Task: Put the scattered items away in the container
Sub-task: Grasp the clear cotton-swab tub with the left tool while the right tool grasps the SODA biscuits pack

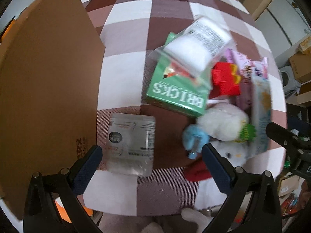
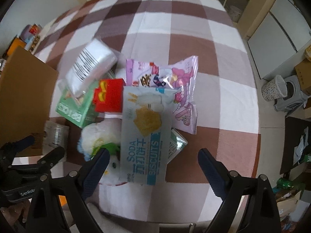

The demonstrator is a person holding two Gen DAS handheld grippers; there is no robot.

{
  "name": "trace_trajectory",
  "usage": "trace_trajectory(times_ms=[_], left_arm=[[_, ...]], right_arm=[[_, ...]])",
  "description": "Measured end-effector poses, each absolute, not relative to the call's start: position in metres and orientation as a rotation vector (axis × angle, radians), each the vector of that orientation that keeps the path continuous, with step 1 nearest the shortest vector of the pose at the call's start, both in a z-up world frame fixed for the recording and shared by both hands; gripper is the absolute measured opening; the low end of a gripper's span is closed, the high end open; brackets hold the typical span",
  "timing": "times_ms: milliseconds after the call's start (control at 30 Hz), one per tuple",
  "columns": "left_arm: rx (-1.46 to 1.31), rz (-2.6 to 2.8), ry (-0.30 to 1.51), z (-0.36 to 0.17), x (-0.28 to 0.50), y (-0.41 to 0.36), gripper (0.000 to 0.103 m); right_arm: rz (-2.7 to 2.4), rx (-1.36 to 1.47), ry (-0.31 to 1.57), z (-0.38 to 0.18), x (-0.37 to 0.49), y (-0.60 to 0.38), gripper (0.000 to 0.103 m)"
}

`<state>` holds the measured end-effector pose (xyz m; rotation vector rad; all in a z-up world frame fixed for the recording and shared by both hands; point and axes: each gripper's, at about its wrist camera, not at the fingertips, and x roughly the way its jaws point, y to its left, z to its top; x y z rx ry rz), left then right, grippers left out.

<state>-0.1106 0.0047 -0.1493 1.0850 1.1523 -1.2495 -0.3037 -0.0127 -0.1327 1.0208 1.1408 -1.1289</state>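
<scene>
Our left gripper (image 1: 151, 155) gapes empty over the clear pouch (image 1: 131, 143); the right gripper (image 2: 153, 159) (equally wide, empty) straddles the biscuit pack (image 2: 144, 132). We judge gathering barely begun: next, close and carry into the cardboard box (image 1: 48, 77).

To my left stands the cardboard box (image 1: 48, 77), a clear pouch (image 1: 132, 145) just beside it on the surface (image 1: 136, 29), and rightward the bricks box (image 1: 175, 93) carries a tissue pack (image 1: 196, 44), the biscuit packet (image 2: 143, 132) overlapping the plush toy (image 2: 101, 137).

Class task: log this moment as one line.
left gripper: open over clear pouch | right gripper: open over biscuit pack | cardboard box: left
</scene>
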Motion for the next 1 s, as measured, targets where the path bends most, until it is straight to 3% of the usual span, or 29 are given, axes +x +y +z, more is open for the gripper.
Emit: trace_trajectory(times_ms=[367, 533, 600, 667, 800, 1000], left_arm=[[1.128, -1.223, 1.122, -0.193, -0.105, 0.002, 0.103], [1.138, -1.231, 1.113, -0.204, -0.102, 0.004, 0.1], [1.139, -1.235, 1.115, -0.207, -0.1, 0.005, 0.089], [1.112, -1.248, 1.149, -0.209, -0.094, 0.006, 0.085], [1.101, -1.27, 1.139, -0.205, -0.088, 0.008, 0.063], [1.092, -1.3, 1.201, -0.205, -0.08, 0.014, 0.063]], right_arm=[[-1.144, 1.037, 1.227, -0.167, -0.299, -0.02, 0.094], [-1.157, 1.047, 1.25, -0.178, -0.299, -0.018, 0.065], [-1.152, 1.069, 1.229, -0.179, -0.303, -0.017, 0.061], [-1.155, 1.075, 1.215, -0.179, -0.306, -0.015, 0.056], [-1.161, 1.101, 1.186, -0.177, -0.311, -0.011, 0.055], [-1.161, 1.126, 1.152, -0.169, -0.312, -0.002, 0.055]])
